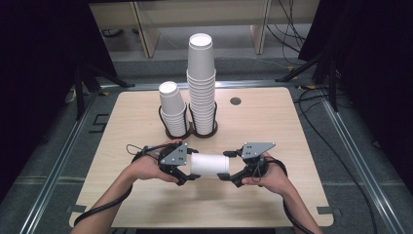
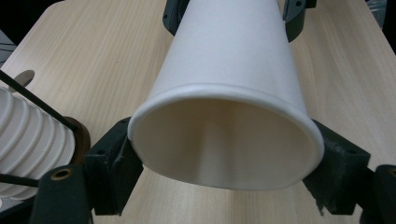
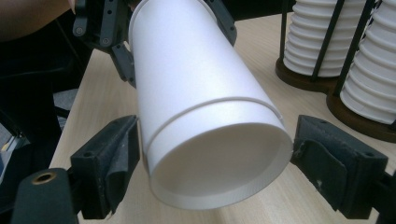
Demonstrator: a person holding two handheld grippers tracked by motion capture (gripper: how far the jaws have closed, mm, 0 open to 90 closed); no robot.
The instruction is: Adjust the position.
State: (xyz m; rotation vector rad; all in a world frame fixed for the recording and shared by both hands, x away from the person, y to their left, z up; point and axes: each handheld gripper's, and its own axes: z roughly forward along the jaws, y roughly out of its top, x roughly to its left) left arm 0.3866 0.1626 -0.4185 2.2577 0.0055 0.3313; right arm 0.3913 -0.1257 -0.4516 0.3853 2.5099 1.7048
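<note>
A white paper cup (image 1: 209,165) lies on its side in the air just above the wooden table (image 1: 146,200), between the two grippers. My left gripper (image 1: 190,165) is shut on its wide rim end; in the left gripper view the rim (image 2: 224,140) faces the camera, slightly squashed between the pads of that gripper (image 2: 224,154). My right gripper (image 1: 229,165) is shut on the narrow base end; in the right gripper view its pads (image 3: 126,154) touch both sides of the cup (image 3: 201,93). The left gripper (image 3: 173,37) is seen behind the cup there.
Two stacks of white cups stand in dark wire holders at the back centre of the table: a short one (image 1: 173,109) and a tall one (image 1: 201,83). A round grommet (image 1: 235,101) sits to their right. Cables trail from both grippers.
</note>
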